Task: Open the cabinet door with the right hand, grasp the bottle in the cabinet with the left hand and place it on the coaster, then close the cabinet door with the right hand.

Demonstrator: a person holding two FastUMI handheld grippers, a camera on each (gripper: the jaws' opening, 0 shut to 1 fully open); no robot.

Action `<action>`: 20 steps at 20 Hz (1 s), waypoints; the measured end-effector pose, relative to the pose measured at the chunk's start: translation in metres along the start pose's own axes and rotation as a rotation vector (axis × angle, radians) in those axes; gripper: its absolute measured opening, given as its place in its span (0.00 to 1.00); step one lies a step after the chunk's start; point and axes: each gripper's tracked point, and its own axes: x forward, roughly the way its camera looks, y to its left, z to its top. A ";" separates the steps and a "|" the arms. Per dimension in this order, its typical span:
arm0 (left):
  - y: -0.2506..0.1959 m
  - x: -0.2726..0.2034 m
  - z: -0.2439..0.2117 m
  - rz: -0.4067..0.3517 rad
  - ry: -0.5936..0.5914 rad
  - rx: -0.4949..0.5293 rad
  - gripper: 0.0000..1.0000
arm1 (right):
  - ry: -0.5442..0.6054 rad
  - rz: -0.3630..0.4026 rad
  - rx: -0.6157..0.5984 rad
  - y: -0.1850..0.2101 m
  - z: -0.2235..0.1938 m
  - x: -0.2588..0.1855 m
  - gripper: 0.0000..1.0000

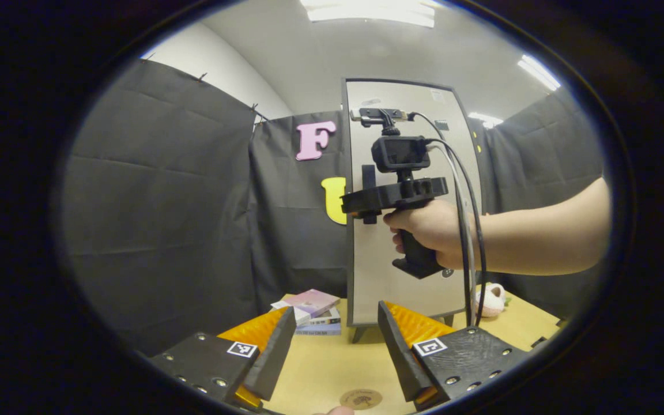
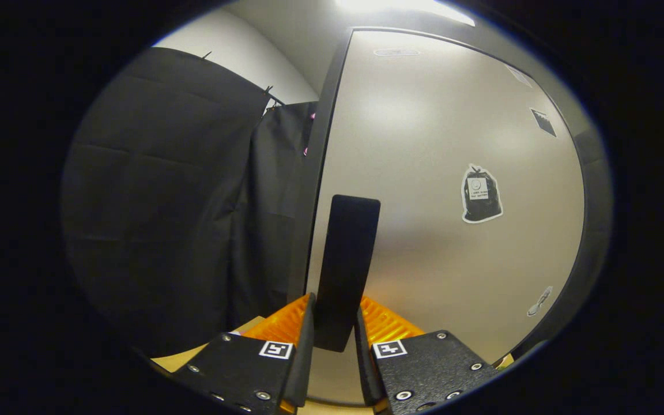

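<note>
A tall pale cabinet door (image 1: 407, 230) stands closed at the back of the wooden table (image 1: 332, 369). In the left gripper view a hand holds my right gripper (image 1: 368, 199) against the door's left side at its black handle. The right gripper view looks straight at the door (image 2: 441, 173), where the upright black handle (image 2: 346, 259) sits between the two fingers, and my right gripper (image 2: 334, 323) is shut on it. My left gripper (image 1: 336, 340) hangs open over the table with nothing between its fingers. A round brown coaster (image 1: 361, 398) lies on the table just below it.
A small stack of books (image 1: 312, 311) lies on the table left of the cabinet. A pink and white soft object (image 1: 490, 298) rests to the cabinet's right. Black cloth walls close in the booth on the left and at the back.
</note>
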 end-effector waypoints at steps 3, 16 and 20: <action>0.010 0.006 0.002 -0.010 -0.012 0.000 0.82 | 0.010 0.049 0.012 0.001 0.000 -0.001 0.27; 0.046 0.072 0.025 -0.014 -0.089 0.037 0.87 | 0.023 0.236 0.006 0.013 0.003 -0.049 0.18; 0.054 0.070 0.028 0.026 -0.085 0.017 0.82 | 0.022 0.308 0.031 0.007 -0.002 -0.056 0.18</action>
